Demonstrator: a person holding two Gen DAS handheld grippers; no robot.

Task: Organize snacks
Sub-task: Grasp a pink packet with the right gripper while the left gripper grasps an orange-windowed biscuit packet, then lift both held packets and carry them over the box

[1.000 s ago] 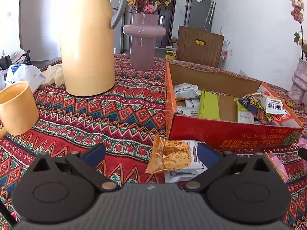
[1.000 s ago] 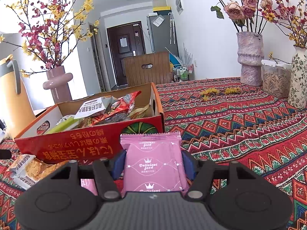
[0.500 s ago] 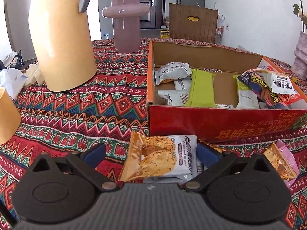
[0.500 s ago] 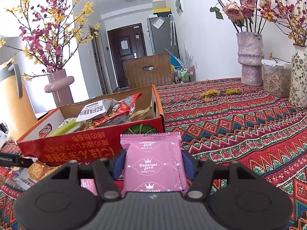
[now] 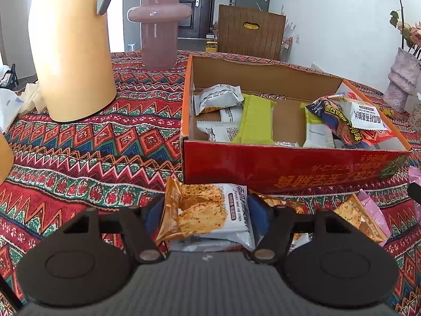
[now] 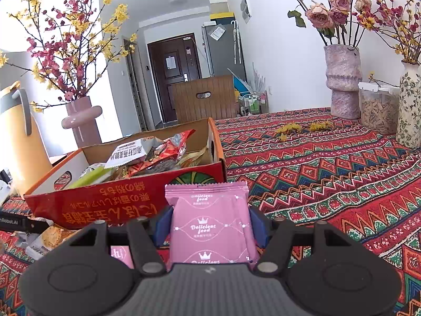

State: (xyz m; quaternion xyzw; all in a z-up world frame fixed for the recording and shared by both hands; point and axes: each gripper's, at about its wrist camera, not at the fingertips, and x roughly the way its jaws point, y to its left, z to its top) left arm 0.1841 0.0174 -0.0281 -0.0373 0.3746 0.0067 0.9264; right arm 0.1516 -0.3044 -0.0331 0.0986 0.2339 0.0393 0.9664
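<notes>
Snacks sat mostly in and around the red cardboard box point(image 5: 289, 168), the landmark on the patterned counter point(image 5: 105, 142). Left of the box: a yellow thermos jug point(image 5: 71, 52), upright, with a mauve vase point(image 5: 158, 29) behind it, nearer the box's far left corner. Inside the box, from its left end: grey-white packets point(image 5: 218, 97), a green packet point(image 5: 255, 121), then a white-and-green pouch point(image 5: 315, 126) and a red-and-blue bag point(image 5: 339, 121) at the right end. Just in front of the box's left half, the left hand-held gripper point(image 5: 208, 212) was closing, with a white-and-orange cracker packet point(image 5: 205, 210) between its blue pads; both pads looked to touch the wrapper's edges. More cracker packets point(image 5: 355, 216) lay in front of the box's middle. In front of the box's right corner, the right hand-held gripper point(image 6: 210, 223) pinched a pink packet point(image 6: 210, 223), upright. Far right of the box: a rough pink vase point(image 6: 342, 84), a clear container point(image 6: 379, 110), and a floral vase point(image 6: 410, 105).
</notes>
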